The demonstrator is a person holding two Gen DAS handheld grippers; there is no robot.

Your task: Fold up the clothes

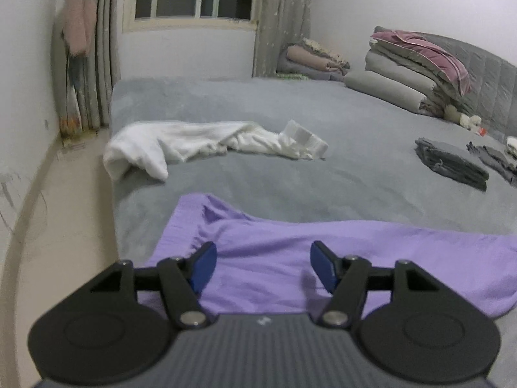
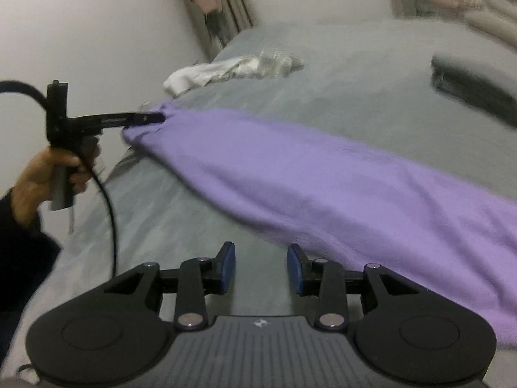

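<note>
A purple garment (image 1: pixel 290 258) lies spread along the near edge of a bed with a grey cover (image 1: pixel 323 123). It runs from the near left corner of the bed toward the right, mostly flat, with some wrinkles at its left end.

The left hand-held gripper (image 1: pixel 263 266) is over the left part of the purple garment. Its two blue pads (image 1: pixel 203 268) stand wide apart — the cloth is seen below and between them, but the pads do not press on it. In the right wrist view this same gripper reaches from the left to the end of the garment at the bed's left edge, held by a hand (image 2: pixel 48 174) in a dark sleeve; whether its tips touch the cloth there I cannot tell.

The right hand-held gripper (image 2: pixel 260 266) is above the grey cover, just beside the near edge of the purple garment. Its jaws are partly spread, with only the bed cover between them — it holds nothing.

Farther on the bed, near the left edge, lies a crumpled white garment (image 1: pixel 181 145). Toward the right side there is a folded dark grey piece (image 1: pixel 452 161). At the far right corner, against the headboard, folded quilts and pillows (image 1: pixel 413 71) are stacked.
</note>
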